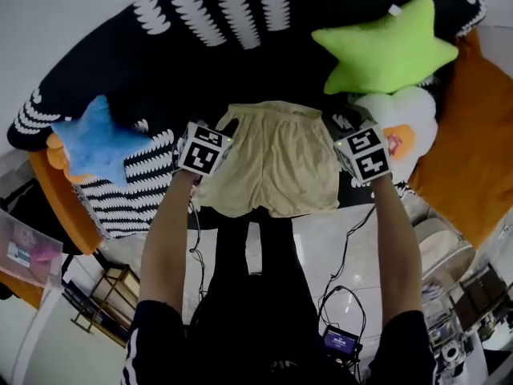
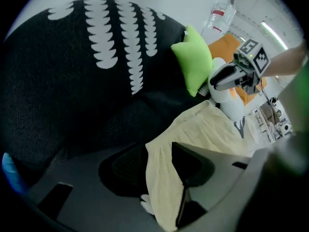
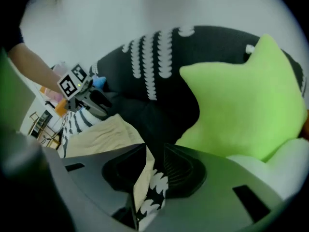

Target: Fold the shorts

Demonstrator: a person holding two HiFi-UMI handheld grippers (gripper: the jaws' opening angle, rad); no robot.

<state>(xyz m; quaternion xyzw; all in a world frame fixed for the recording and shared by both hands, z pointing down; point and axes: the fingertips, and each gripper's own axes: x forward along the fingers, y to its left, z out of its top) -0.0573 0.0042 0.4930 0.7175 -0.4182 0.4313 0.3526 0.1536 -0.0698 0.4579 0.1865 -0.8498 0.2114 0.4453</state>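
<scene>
**A:** Left tongs [image 2: 159,151] and right tongs [image 3: 154,151] are both standing apart. Each has a side edge of the shorts [image 1: 268,159] between its jaws, but afaict nothing's pinched yet.

**B:** Yep, the shorts lie flat on the black blanket [image 1: 160,62], near the green star pillow [image 1: 385,46]. Looks like thin, floppy cloth, basically weightless. I'd grab both layers at the side seams, otherwise it'll sag.

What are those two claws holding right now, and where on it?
Nothing firmly, it seems. The shorts lie flat; the left gripper and right gripper each straddle a side edge near the waistband, jaws apparently not yet clamped.
</scene>
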